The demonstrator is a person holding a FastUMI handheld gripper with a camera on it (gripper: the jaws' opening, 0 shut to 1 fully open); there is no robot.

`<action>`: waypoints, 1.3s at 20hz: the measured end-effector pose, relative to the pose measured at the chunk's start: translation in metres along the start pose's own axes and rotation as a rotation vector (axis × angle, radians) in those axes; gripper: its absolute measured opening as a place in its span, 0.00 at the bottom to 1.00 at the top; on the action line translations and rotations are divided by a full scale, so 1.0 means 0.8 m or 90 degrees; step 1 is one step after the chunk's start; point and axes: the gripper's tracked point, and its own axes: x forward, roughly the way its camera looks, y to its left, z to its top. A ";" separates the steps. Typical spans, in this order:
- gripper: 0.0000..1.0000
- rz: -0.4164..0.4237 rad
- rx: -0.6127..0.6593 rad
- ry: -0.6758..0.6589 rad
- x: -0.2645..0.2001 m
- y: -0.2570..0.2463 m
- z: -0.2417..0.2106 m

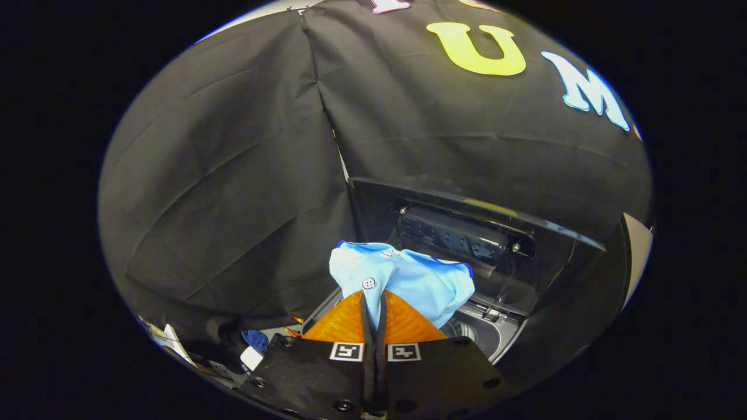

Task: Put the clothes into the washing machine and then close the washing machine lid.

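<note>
The gripper (373,303) was nearly closed, its orange fingers (344,324) pinching a light blue shirt (420,283). The shirt hung above the washing machine (496,335), whose lid (467,233) stood raised behind it.

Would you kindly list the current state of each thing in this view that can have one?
Claw: shut on the light blue shirt, orange fingers pressed together.
Light blue shirt: bunched up, held above the washing machine's opening.
Washing machine lid: open, standing up behind the shirt.
Washing machine: drum opening uncovered; whether anything lies inside cannot be told.
</note>
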 end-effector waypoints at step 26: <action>0.02 -0.125 0.089 0.181 0.140 -0.082 -0.234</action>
